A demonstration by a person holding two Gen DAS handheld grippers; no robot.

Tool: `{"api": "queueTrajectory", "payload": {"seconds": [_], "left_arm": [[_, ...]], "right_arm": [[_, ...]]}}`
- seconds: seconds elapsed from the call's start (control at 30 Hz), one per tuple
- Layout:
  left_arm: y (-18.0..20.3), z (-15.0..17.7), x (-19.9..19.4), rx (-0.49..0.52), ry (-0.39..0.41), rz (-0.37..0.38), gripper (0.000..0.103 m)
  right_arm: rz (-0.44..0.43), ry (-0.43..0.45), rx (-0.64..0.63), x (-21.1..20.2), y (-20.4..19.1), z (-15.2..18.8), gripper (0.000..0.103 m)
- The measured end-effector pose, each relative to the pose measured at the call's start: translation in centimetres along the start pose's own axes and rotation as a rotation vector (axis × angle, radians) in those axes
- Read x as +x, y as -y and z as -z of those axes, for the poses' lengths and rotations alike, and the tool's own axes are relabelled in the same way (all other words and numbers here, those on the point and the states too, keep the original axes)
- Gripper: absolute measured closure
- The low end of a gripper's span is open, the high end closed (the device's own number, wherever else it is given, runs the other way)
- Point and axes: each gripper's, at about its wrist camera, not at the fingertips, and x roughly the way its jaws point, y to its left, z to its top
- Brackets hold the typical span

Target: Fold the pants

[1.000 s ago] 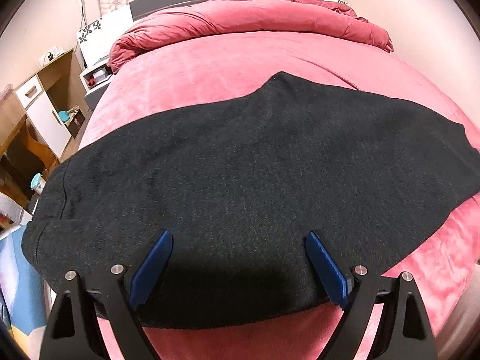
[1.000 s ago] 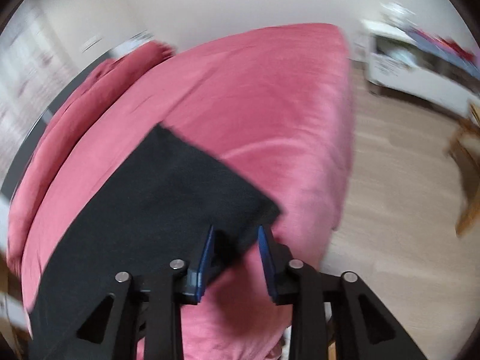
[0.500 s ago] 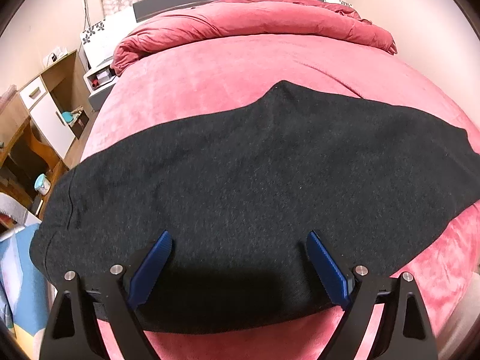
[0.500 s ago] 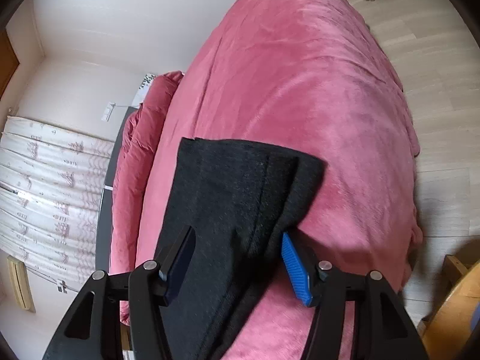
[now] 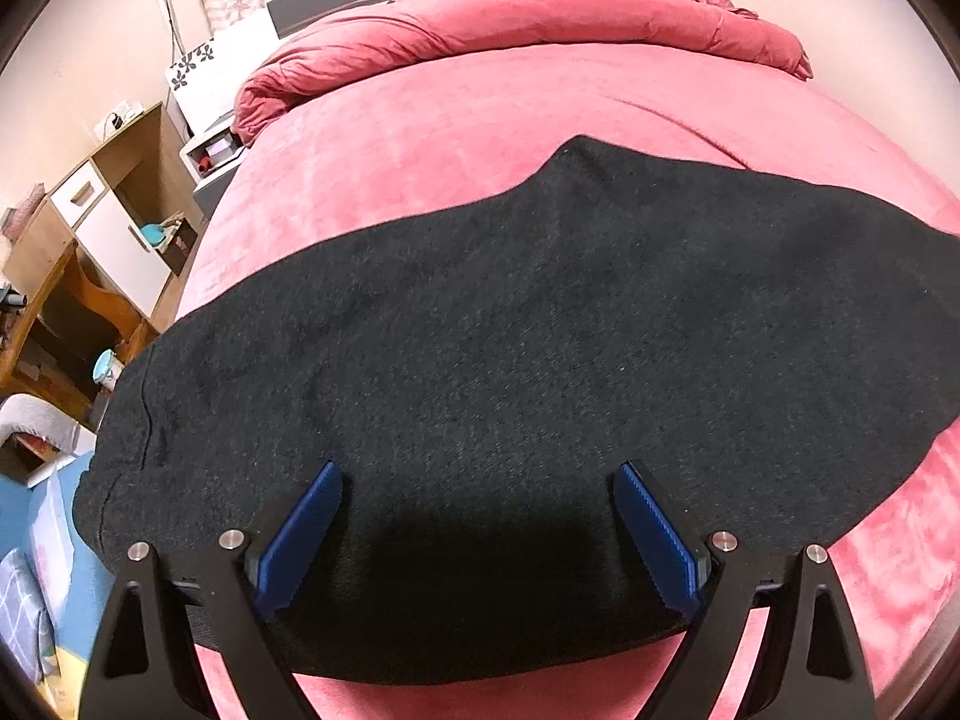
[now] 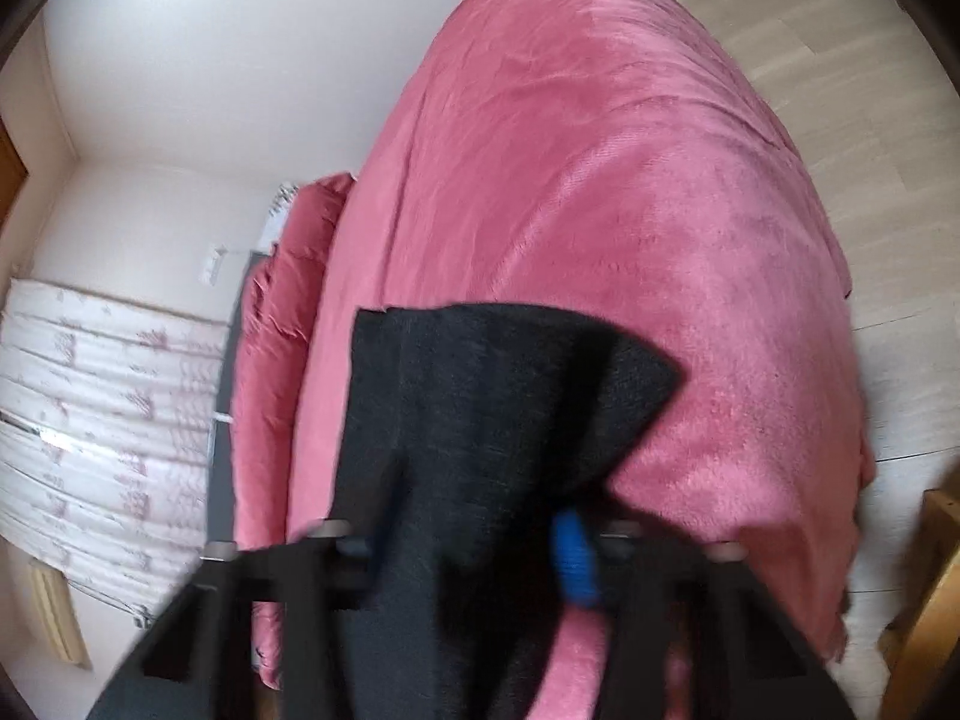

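Black pants (image 5: 510, 360) lie spread flat across the pink bed (image 5: 480, 132), waist end at the left. My left gripper (image 5: 480, 516) is open, its blue fingers (image 5: 300, 534) wide apart just above the near edge of the pants, holding nothing. In the right wrist view the leg end of the pants (image 6: 492, 420) runs between the fingers of my right gripper (image 6: 474, 546) and rises off the bed. The view is blurred; one blue pad (image 6: 576, 558) shows beside the cloth and the other is hidden.
A rolled pink duvet (image 5: 540, 12) lies at the headboard. Wooden shelves and a desk (image 5: 90, 252) stand left of the bed. The wooden floor (image 6: 870, 120) lies past the foot of the bed, with a wooden piece of furniture (image 6: 936, 600) at the right edge.
My right gripper has swung round and taken the leg end of the pants between its fingers, and the cloth has lifted. The left gripper has barely moved.
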Motion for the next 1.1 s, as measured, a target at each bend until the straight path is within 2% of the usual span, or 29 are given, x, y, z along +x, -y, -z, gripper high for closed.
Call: {"api": "queueTrajectory", "payload": {"seconds": [0.1,0.17,0.23,0.3,0.4,0.47,0.57,0.87,1.1], "left_arm": [[-0.6,0.2,0.5,-0.028,-0.019,0.01,0.01],[-0.9,0.2,0.6,-0.043,-0.022,0.015,0.01],[-1.0,0.2,0.6,-0.045,-0.022,0.014,0.01],[-1.0,0.1,0.7,-0.043,-0.023,0.011,0.01],[-1.2,0.2,0.7,-0.039,-0.022,0.011,0.01],[-1.2,0.4,0.7,-0.04,-0.021,0.013,0.01],[-1.4,0.4,0.7,-0.048,-0.019,0.023,0.01],[-2.9,0.5,0.3,-0.094,-0.017,0.054,0.01],[-4.4,1.1,-0.4,-0.146,-0.012,0.109,0.01]], "right_arm": [[-0.028,0.005,0.022,-0.1,0.3,0.1,0.081],[-0.001,-0.005,0.031,0.4,0.7,0.1,0.081],[-0.019,-0.008,0.079,0.9,1.4,0.0,0.078],[-0.008,-0.007,0.075,1.3,1.2,-0.2,0.078],[0.046,-0.018,0.04,1.6,0.2,-0.5,0.078],[0.109,-0.045,0.008,1.9,-0.8,-0.9,0.085],[0.166,-0.068,-0.043,1.7,-2.2,-1.3,0.087],[0.215,-0.056,-0.045,0.9,-5.2,-1.1,0.089],[0.193,-0.061,-0.106,0.5,-9.5,0.0,0.09]]}}
